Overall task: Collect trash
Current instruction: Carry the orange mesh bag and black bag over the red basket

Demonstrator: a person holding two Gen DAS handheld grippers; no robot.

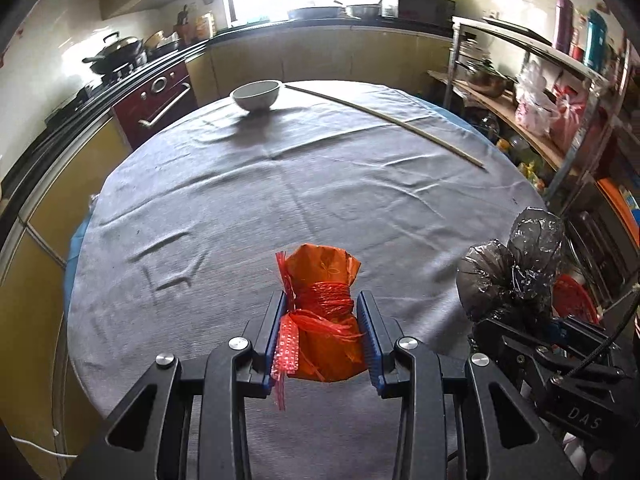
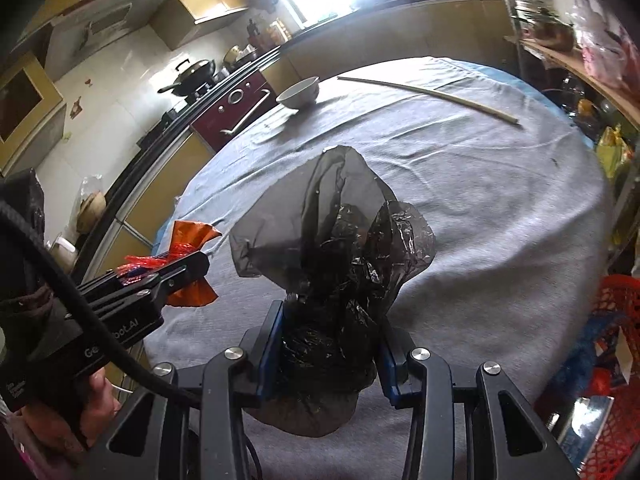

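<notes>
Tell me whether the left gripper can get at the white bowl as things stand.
Probably not yet: the left gripper is shut on the orange bag, so its jaws are occupied. The grey cloth towards the white bowl lies unobstructed.

Little can be read. In the left wrist view, lower right of the frame, the black body of the right gripper [image 1: 516, 316] carries pale letters "DAS" — the rest of the word runs out of sight. In the right wrist view, lower left of the frame, the black body of the left gripper [image 2: 160, 276] shows white lettering that looks like "Ge…botAI" (a black cable [image 2: 60, 280] crosses its middle). Below it sits a small white label, too blurred to read.
</notes>
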